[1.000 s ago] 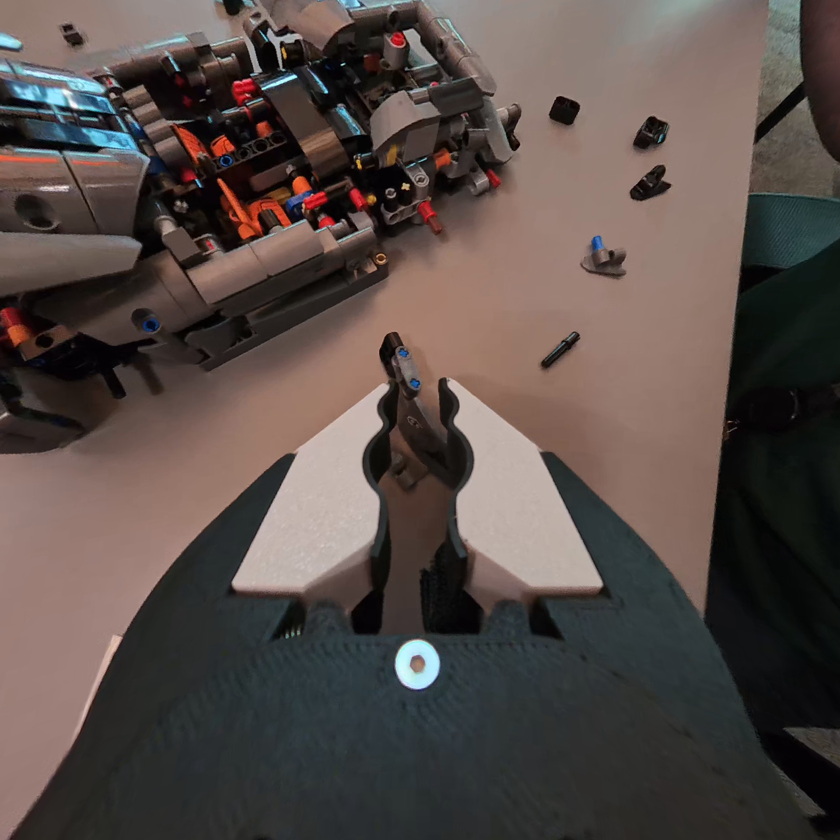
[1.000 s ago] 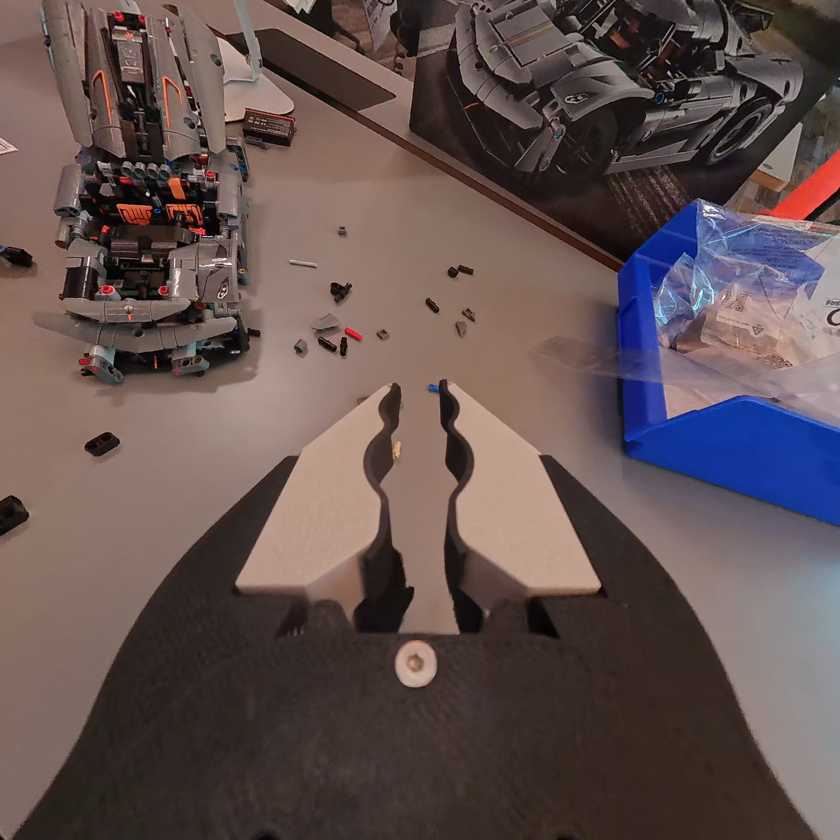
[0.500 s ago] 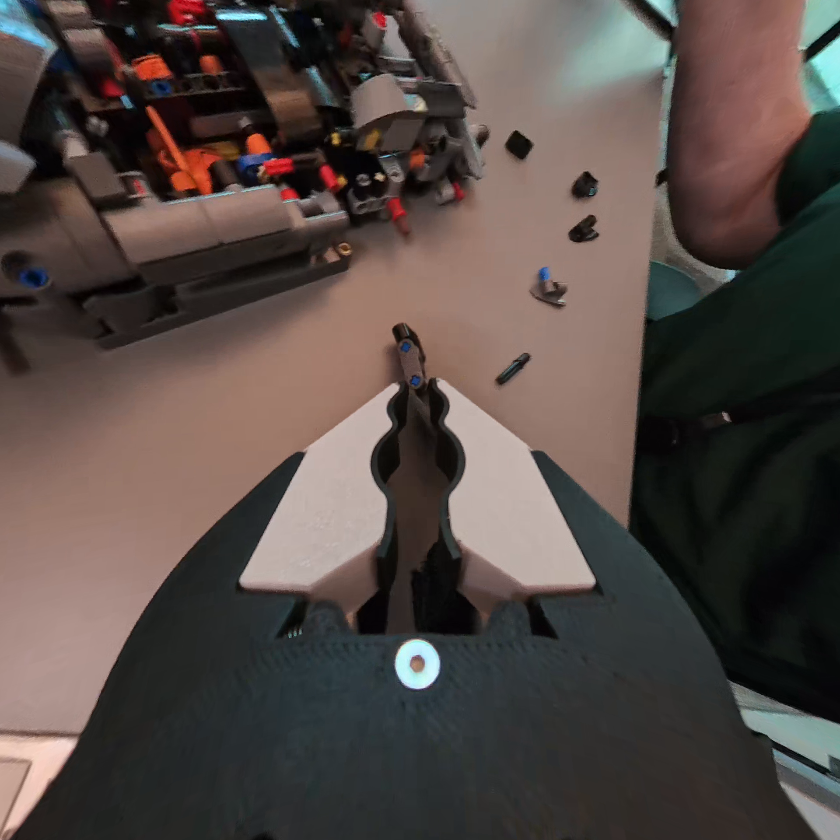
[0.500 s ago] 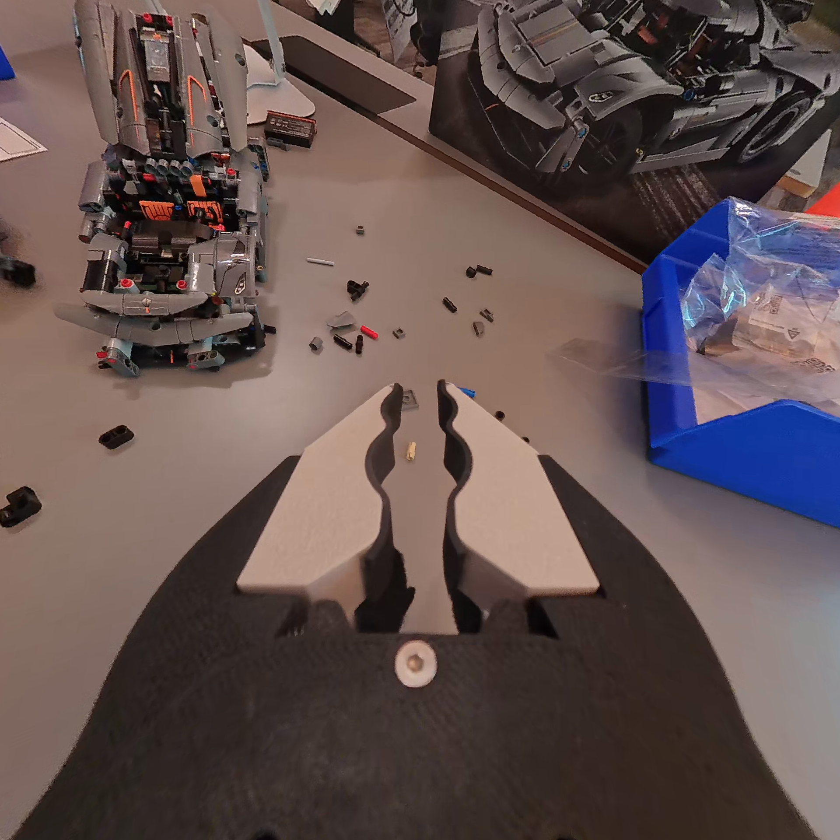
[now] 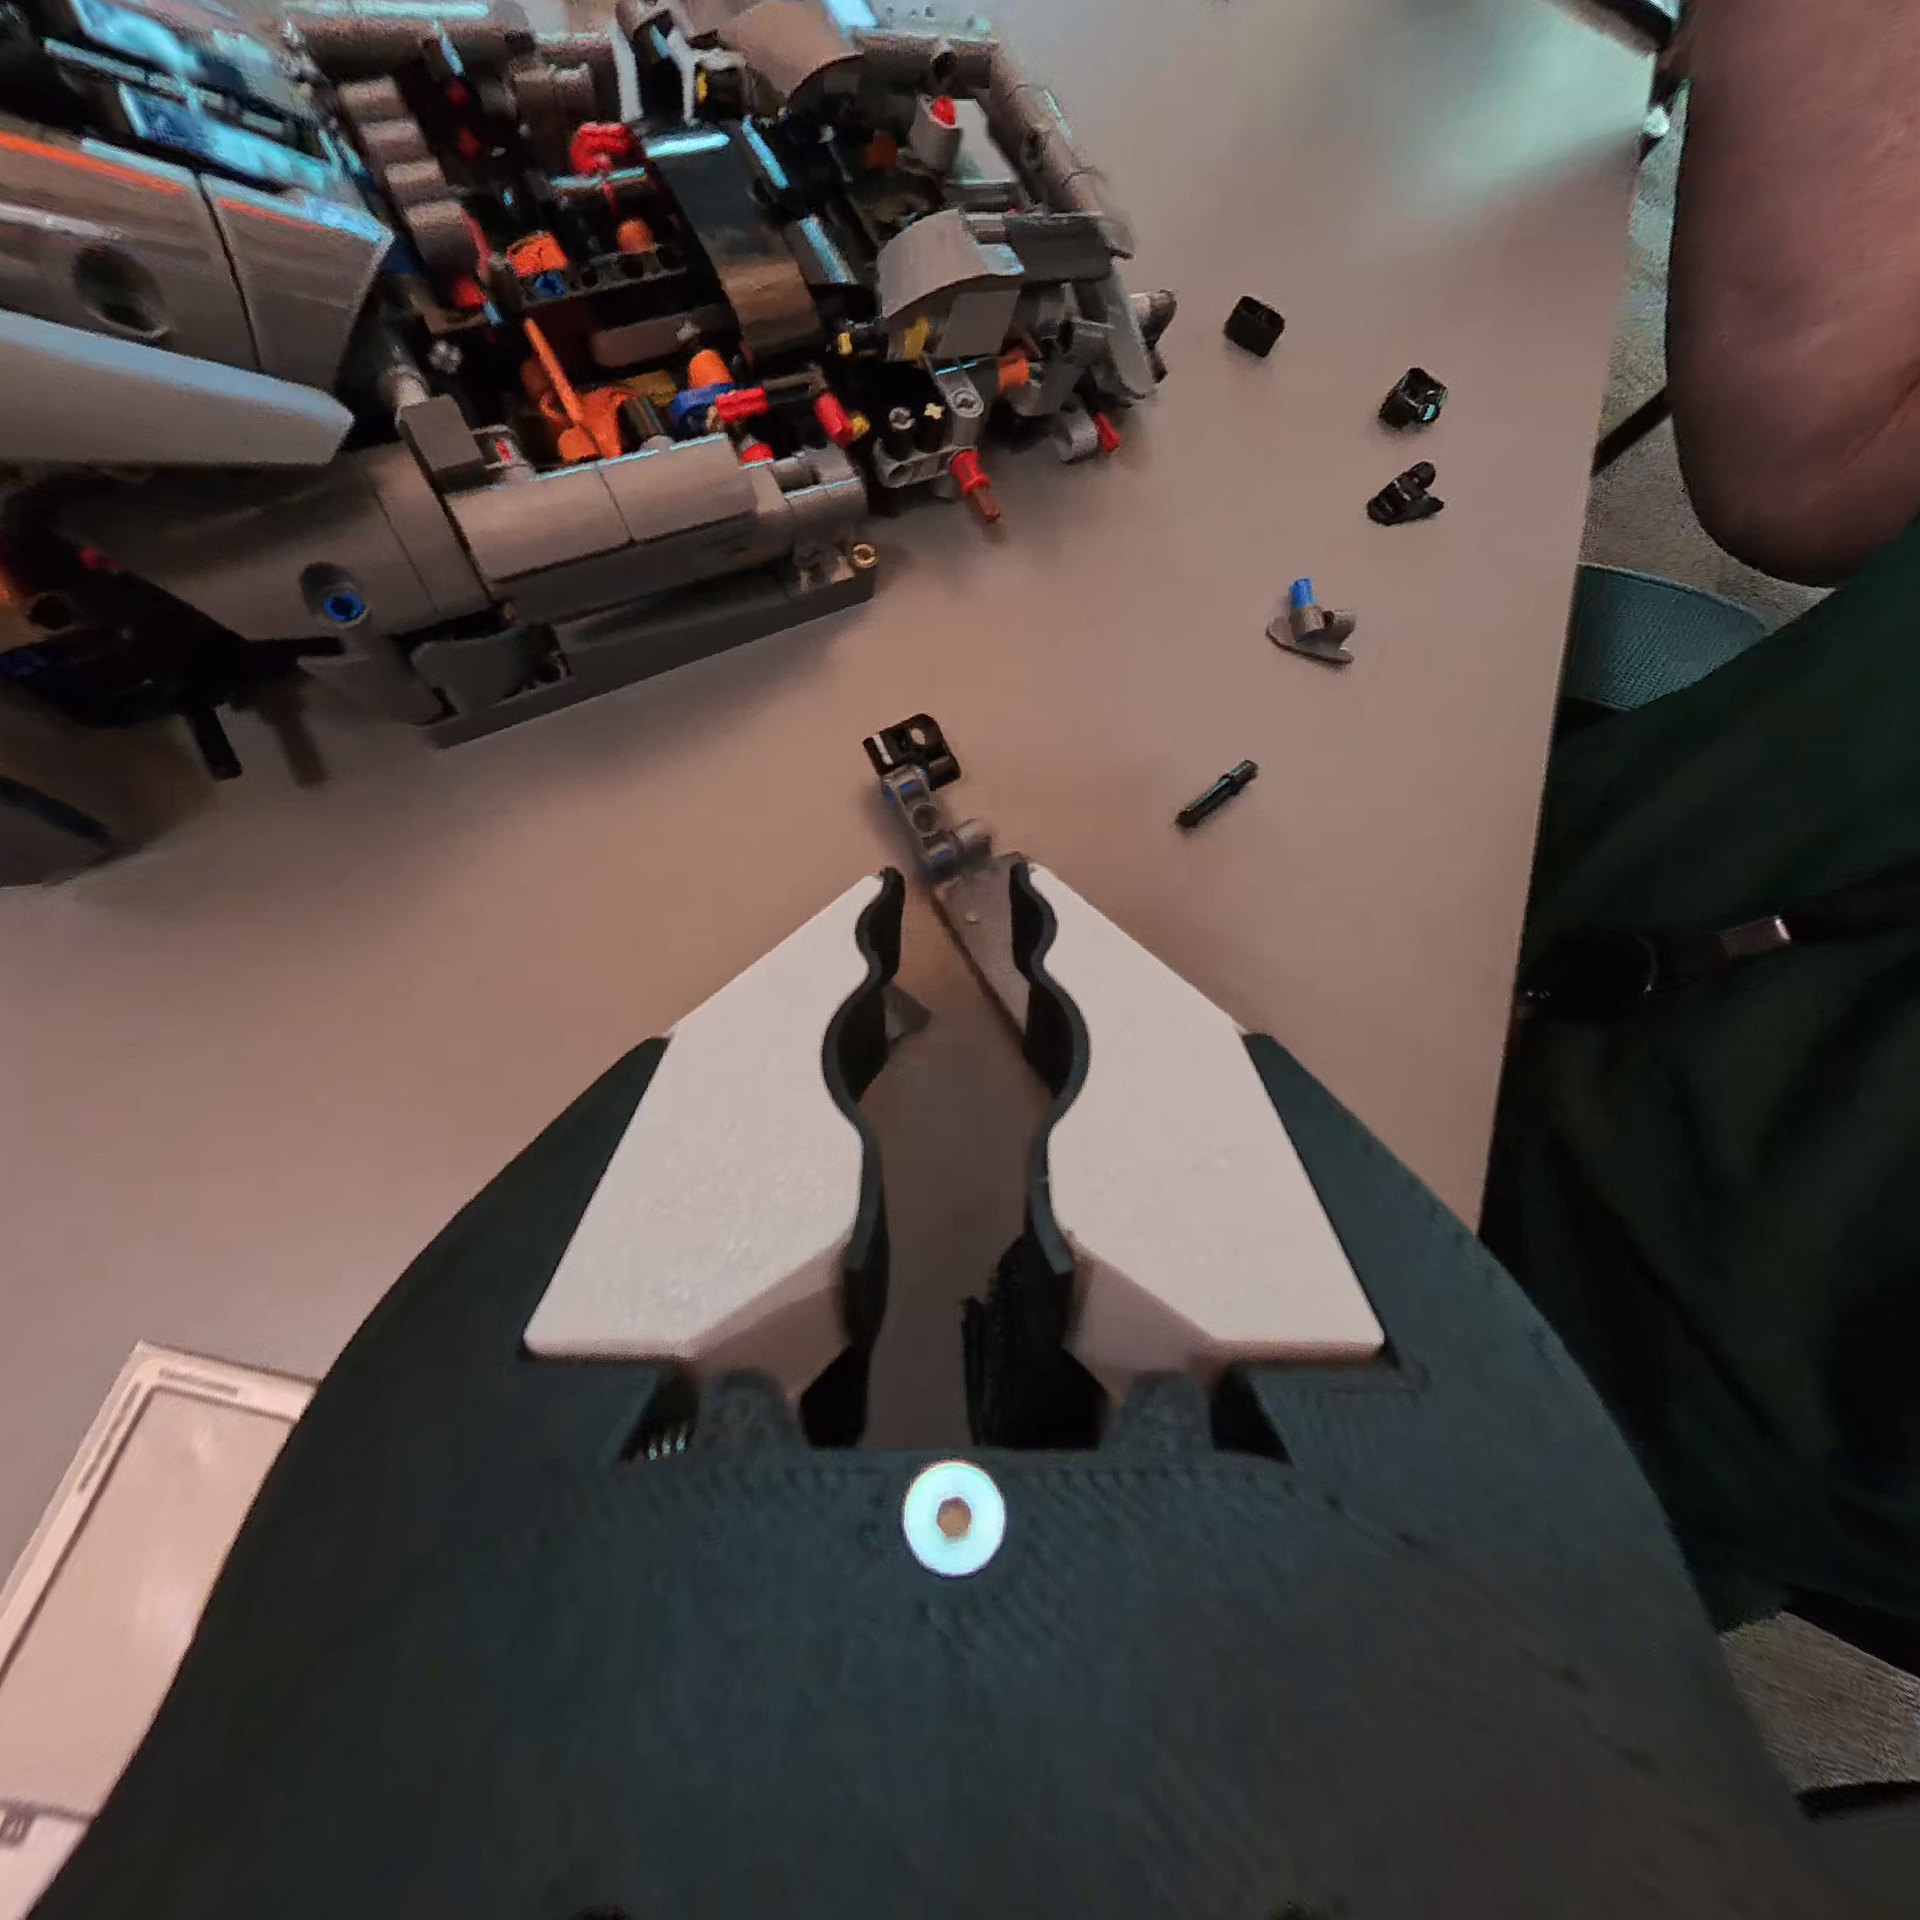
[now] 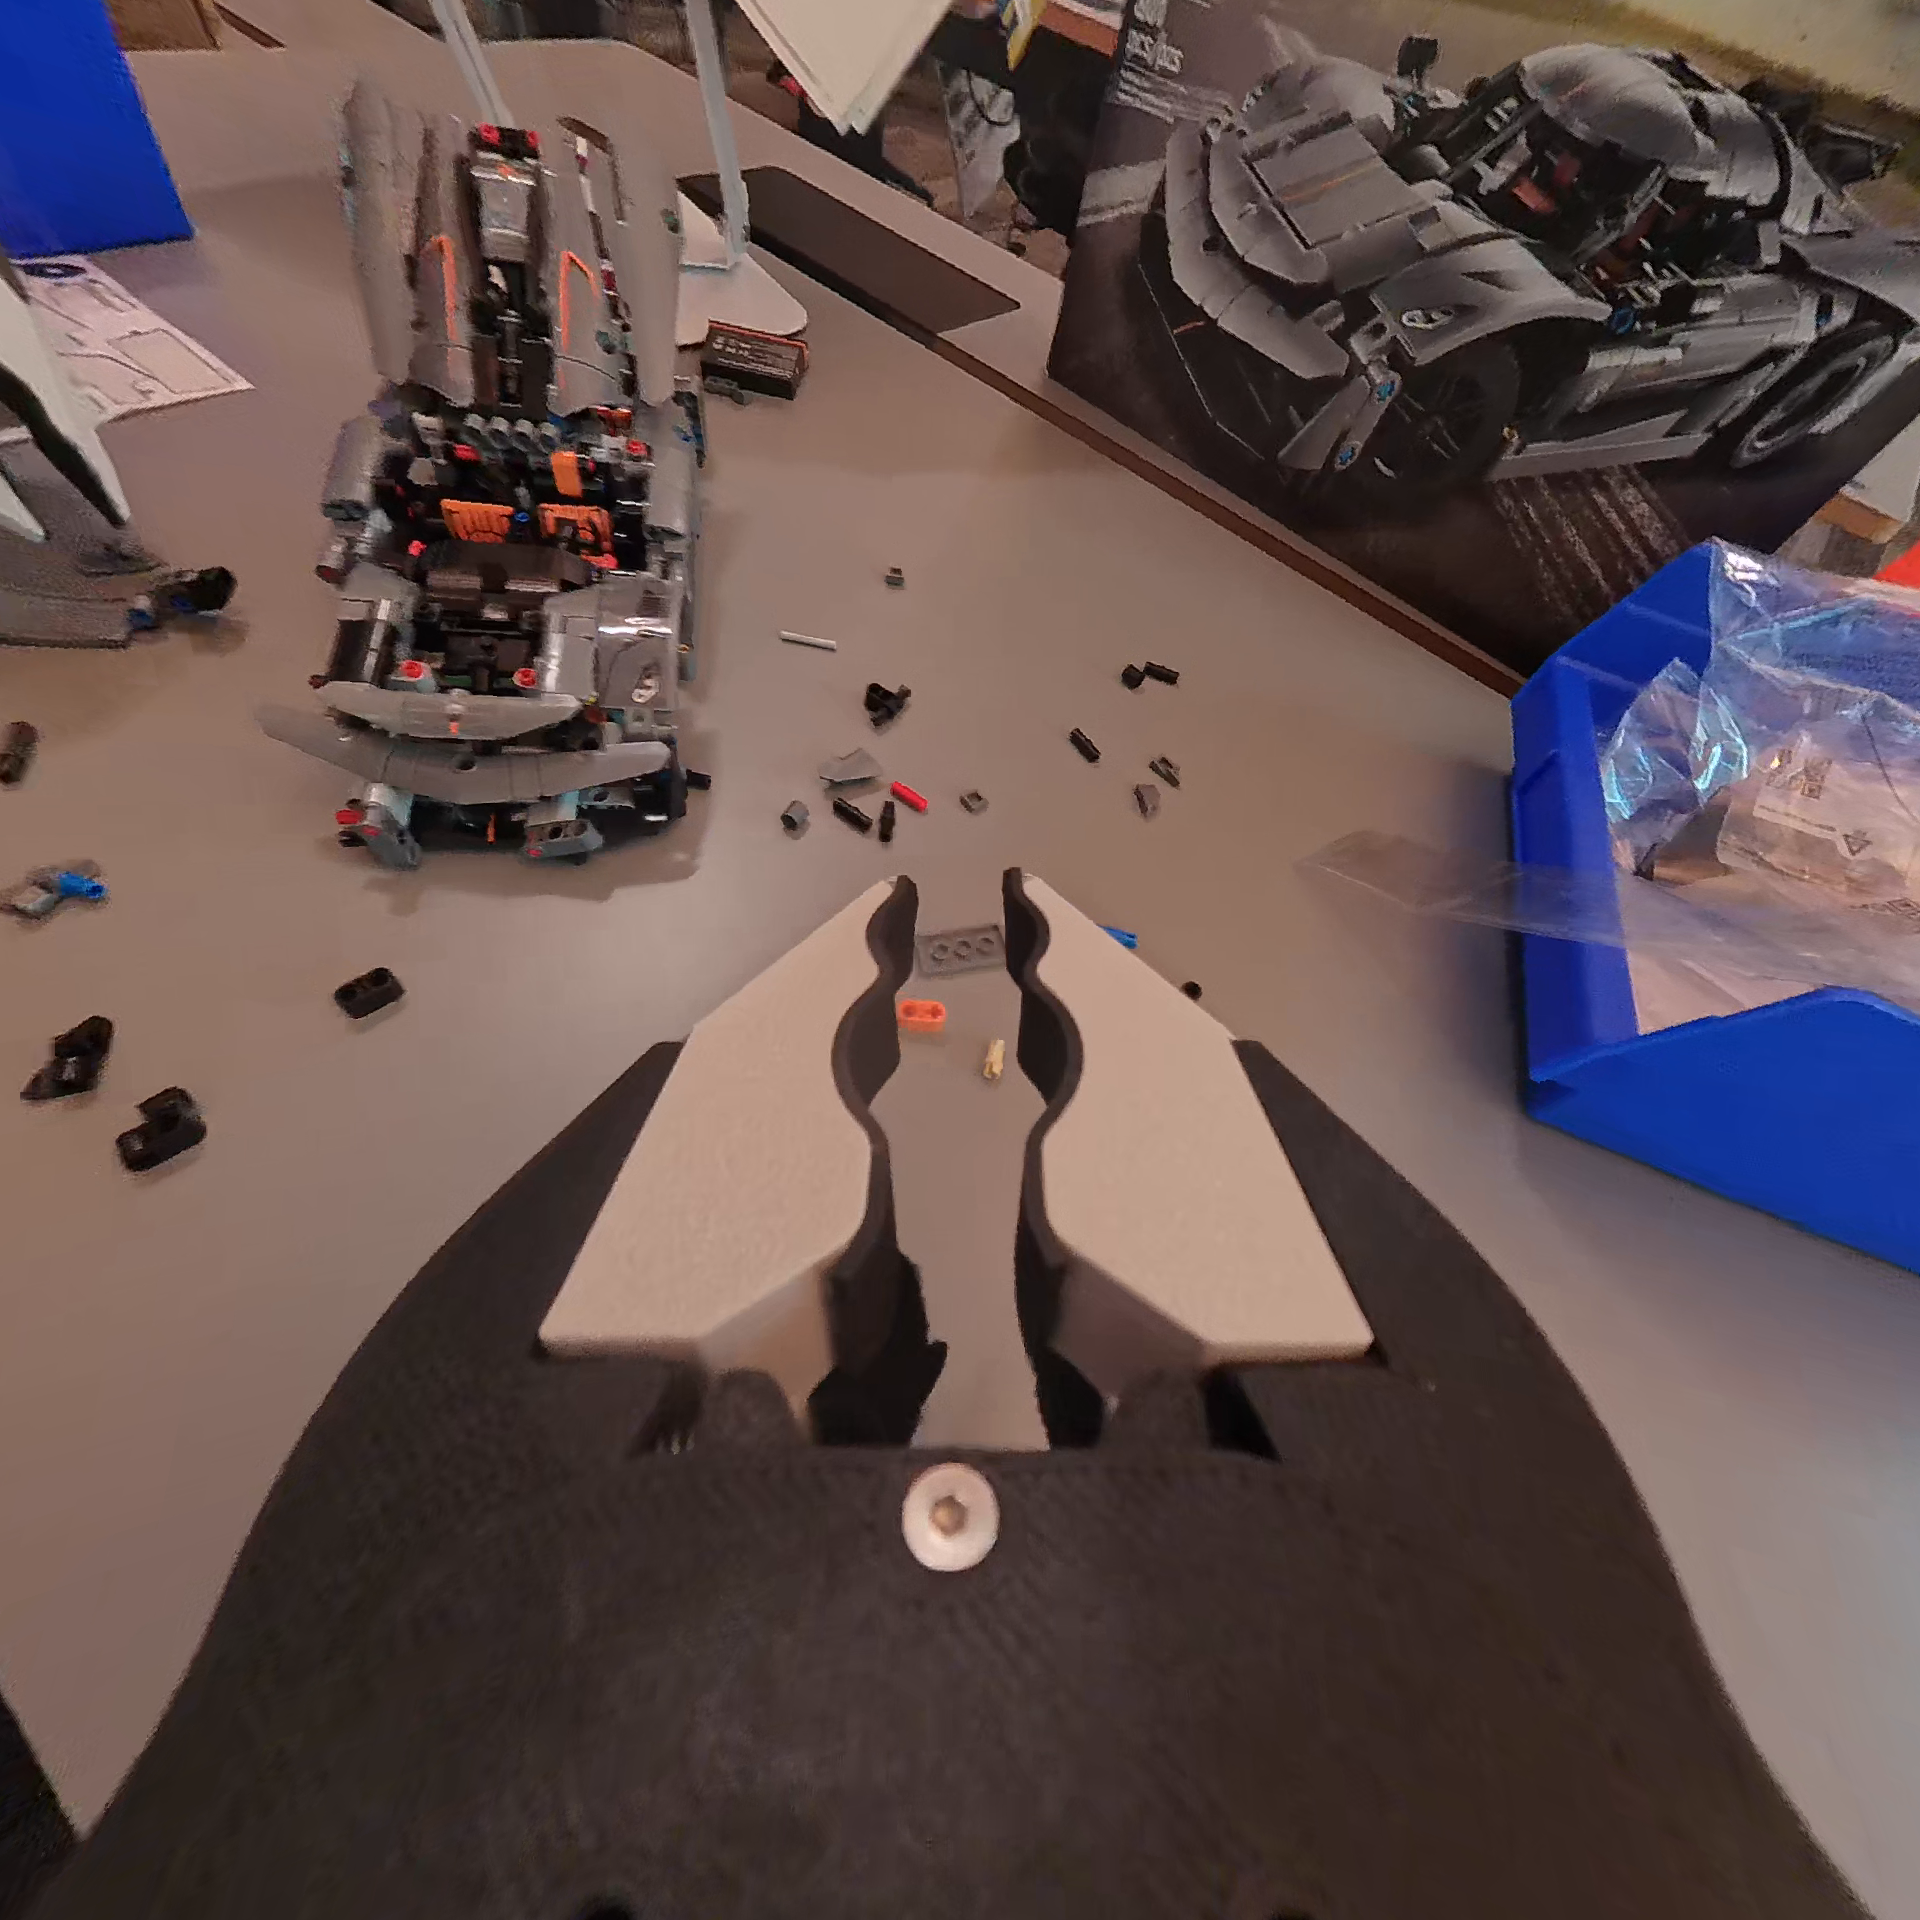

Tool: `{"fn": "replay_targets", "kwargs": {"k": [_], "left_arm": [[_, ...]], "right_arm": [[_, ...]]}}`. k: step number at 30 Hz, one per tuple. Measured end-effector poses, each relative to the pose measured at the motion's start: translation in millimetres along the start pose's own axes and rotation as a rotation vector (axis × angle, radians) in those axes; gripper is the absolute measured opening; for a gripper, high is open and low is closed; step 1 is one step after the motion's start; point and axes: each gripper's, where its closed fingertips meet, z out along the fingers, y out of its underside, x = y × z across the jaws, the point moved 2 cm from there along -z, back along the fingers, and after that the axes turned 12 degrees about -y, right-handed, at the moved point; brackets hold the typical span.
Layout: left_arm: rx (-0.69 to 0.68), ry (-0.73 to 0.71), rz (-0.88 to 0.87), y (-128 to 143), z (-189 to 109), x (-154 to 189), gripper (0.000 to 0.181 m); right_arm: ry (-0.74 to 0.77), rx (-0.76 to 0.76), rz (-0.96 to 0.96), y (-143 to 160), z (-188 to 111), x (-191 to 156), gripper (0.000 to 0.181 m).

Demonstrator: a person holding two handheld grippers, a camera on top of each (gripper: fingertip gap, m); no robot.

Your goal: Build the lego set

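- Two jaws of the left gripper (image 5: 954,883) stand apart around a small grey sub-assembly (image 5: 940,847) lying on the table (image 5: 520,1039), near the car model (image 5: 520,364); light, stiff, probably best pinched across its flat panel.
- Right gripper (image 6: 956,883) is likewise apart and empty, above a grey plate (image 6: 961,951) and an orange piece (image 6: 922,1013): tiny, slippery.

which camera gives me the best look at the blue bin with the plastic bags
The right wrist view. The blue bin sits at its right edge, open side toward the camera, with clear bags inside and spilling over its lip. The left wrist view shows none of it, only the car model, loose parts and the table edge.
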Motion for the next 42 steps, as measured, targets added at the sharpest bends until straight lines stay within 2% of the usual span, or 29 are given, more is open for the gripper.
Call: {"fn": "replay_targets", "kwargs": {"k": [1, 5, 9, 12, 17, 23, 26, 29, 33, 37, 42], "left_arm": [[0.011, 0.003, 0.031, -0.9, -3.1, 7.5, 0.018], [0.016, 0.000, 0.265, -4.7, -2.2, 48.4, 0.017], [-0.072, -0.067, 0.466, 2.3, 18.1, 61.0, 0.020], [-0.110, -0.056, 0.515, 6.6, 28.7, 64.5, 0.021], [-0.102, -0.028, 0.494, 4.5, 36.5, 66.2, 0.004], [-0.077, -0.025, 0.421, 0.2, 40.4, 65.2, 0.002], [-0.031, -0.012, 0.299, -8.1, 37.5, 61.1, 0.002], [0.102, 0.067, 0.099, -29.5, 27.3, 61.2, 0.002], [0.224, 0.176, -0.096, -48.2, 13.0, 61.0, 0.002], [0.224, 0.181, -0.112, -51.8, 6.3, 61.7, 0.002], [0.181, 0.173, -0.093, -52.3, 3.7, 67.5, 0.001]], "right_arm": [[-0.016, 0.011, -0.011, -3.4, -0.7, -6.0, 0.015], [-0.091, 0.020, -0.050, -12.6, 6.3, -33.9, 0.014], [-0.157, 0.016, -0.062, -15.5, 21.2, -55.8, 0.014], [-0.197, 0.013, -0.069, -15.9, 32.3, -71.5, 0.014], [-0.262, 0.015, -0.091, -18.6, 47.7, -95.4, 0.013], [-0.376, 0.039, -0.162, -31.7, 68.2, -134.2, 0.012], [-0.425, 0.037, -0.258, -37.9, 84.8, -164.4, 0.013], [-0.373, 0.038, -0.456, -45.2, 102.2, -193.5, 0.016], [-0.160, 0.012, -0.789, -55.9, 118.0, -212.0, 0.020], [-0.127, -0.107, -0.997, -47.7, 135.9, -227.2, 0.021], [-0.059, -0.194, -1.125, -42.4, 150.1, -226.7, 0.002]]}}
